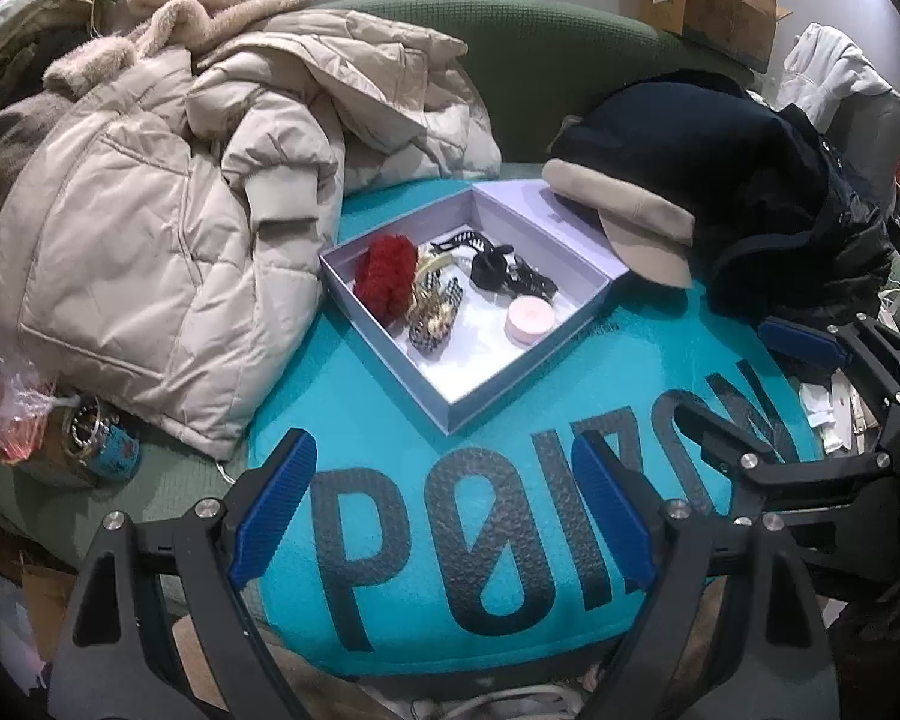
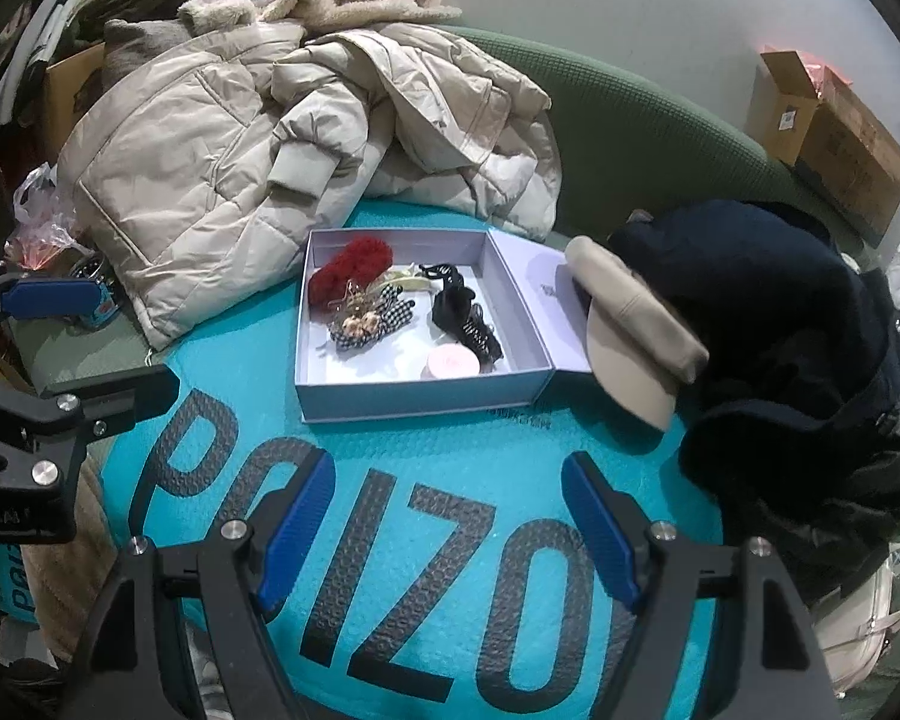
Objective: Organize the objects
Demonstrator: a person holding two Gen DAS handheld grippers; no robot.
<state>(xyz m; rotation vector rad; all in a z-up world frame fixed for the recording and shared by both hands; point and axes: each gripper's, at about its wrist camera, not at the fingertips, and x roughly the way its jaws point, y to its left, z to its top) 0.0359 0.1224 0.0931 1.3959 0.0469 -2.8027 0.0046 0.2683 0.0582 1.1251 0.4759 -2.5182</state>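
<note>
Blue-padded jaws stand wide apart on both tools, and neither has hold of anything: the left gripper (image 1: 444,510) and the right gripper (image 2: 450,528) hover side by side over the teal mailer bag (image 1: 510,372) printed with big black letters. Straight ahead of both, beyond the lettering, sits the open lavender box (image 1: 384,354) with 1 red fluffy scrunchie (image 1: 387,273), a checked bow (image 2: 372,315), black claw clips (image 2: 462,315) and a pink round tin (image 2: 453,363) inside. Its lid flap lies to the right, under the beige cap (image 2: 630,324), so the right gripper looks the nearer for clearing the cap and closing it. Behind lies a heaped beige puffer jacket (image 1: 150,228).
</note>
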